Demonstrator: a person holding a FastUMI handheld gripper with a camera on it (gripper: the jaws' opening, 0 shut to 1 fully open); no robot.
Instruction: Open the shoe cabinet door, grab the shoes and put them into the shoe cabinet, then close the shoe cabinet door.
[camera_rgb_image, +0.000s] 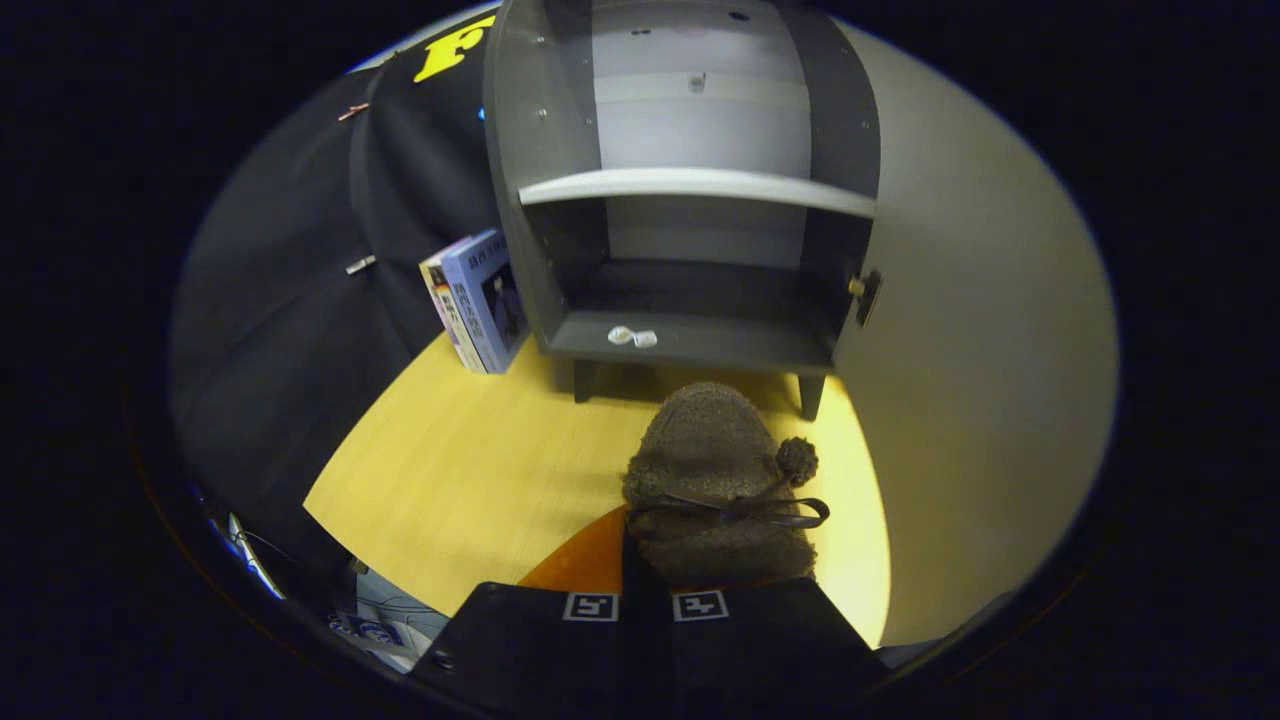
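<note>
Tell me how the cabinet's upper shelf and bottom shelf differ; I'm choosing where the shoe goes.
The upper shelf looks pale grey and bare; the bottom shelf is darker, with small white bits at its front edge. The bottom one sits nearer the shoe in the gripper. Both stand exposed.

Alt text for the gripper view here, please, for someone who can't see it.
The tool holds a fuzzy brown shoe above a yellow wooden tabletop, its two fingers closed on the heel end, toe pointing at an open grey shoe cabinet just beyond. The cabinet door stands swung open beside the shoe; some books lean against the cabinet's other side.
</note>
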